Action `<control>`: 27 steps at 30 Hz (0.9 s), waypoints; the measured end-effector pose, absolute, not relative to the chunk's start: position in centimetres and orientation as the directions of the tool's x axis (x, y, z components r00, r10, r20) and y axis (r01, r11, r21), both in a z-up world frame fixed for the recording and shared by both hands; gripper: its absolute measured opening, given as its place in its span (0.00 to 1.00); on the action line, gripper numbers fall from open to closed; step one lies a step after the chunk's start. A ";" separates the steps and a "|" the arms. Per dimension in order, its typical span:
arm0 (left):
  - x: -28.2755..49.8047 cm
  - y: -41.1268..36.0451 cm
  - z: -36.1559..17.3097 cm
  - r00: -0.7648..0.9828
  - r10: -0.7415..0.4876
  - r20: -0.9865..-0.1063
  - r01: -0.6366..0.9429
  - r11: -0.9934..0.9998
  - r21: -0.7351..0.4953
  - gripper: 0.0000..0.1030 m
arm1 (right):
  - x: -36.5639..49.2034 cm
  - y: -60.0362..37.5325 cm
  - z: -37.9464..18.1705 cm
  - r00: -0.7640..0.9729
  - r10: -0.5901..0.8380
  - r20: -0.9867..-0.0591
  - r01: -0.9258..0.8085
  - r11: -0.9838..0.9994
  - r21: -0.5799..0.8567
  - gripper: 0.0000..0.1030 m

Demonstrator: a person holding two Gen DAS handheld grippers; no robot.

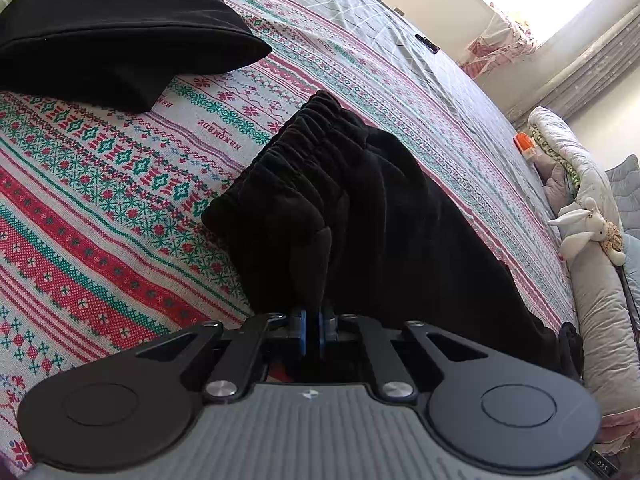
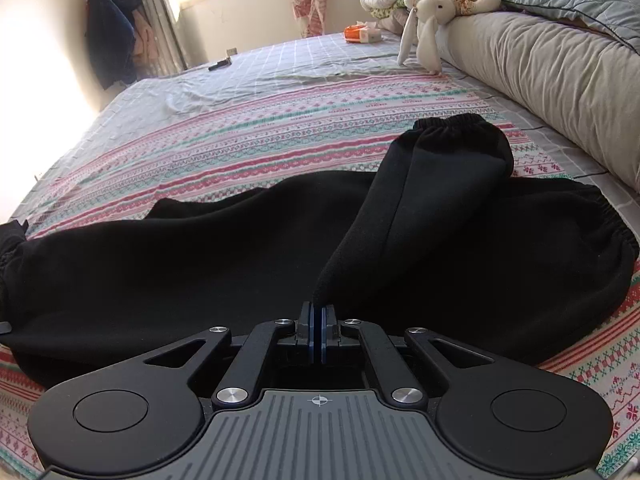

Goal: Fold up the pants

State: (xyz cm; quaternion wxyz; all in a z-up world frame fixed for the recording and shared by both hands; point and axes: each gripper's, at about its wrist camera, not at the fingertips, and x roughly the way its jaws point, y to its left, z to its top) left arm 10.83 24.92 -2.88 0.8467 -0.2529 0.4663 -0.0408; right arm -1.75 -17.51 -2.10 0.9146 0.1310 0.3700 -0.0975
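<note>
Black pants (image 2: 180, 264) lie across a patterned blanket (image 2: 248, 136) on a bed. In the left wrist view, my left gripper (image 1: 314, 322) is shut on the pants (image 1: 360, 208) near the gathered elastic waistband (image 1: 308, 136), lifting the cloth a little. In the right wrist view, my right gripper (image 2: 319, 322) is shut on one pant leg (image 2: 432, 184), which rises from the jaws and drapes over the other leg; its elastic cuff (image 2: 452, 124) points away from me. The second leg's cuff (image 2: 612, 220) lies at the right.
A folded black garment (image 1: 112, 36) lies on the blanket (image 1: 100, 184) at the upper left in the left wrist view. A stuffed rabbit (image 2: 428, 20), rolled grey bedding (image 2: 532, 76), an orange box (image 2: 358, 34) and a small dark object (image 2: 220, 65) are at the far side of the bed.
</note>
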 end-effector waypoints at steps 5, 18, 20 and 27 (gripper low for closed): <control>10.1 23.4 -3.0 0.536 -0.214 -0.817 -0.162 0.923 -0.348 0.33 | -1.5 -17.1 -4.8 0.628 -0.089 -0.773 0.281 0.952 0.119 0.01; 6.8 17.8 0.0 0.535 -0.055 -0.843 -0.075 0.991 -0.112 0.88 | -1.4 -19.2 -2.1 0.647 -0.072 -0.759 0.248 0.961 0.120 0.64; 6.2 16.1 0.7 0.546 -0.094 -0.832 -0.022 0.992 -0.126 0.93 | -0.9 -20.3 -1.1 0.656 -0.080 -0.750 0.256 0.959 0.121 0.66; 5.2 6.0 2.0 0.603 -0.229 -0.765 0.232 0.967 -0.106 1.00 | 2.2 -24.4 0.7 0.657 -0.110 -0.746 0.292 0.949 0.117 0.74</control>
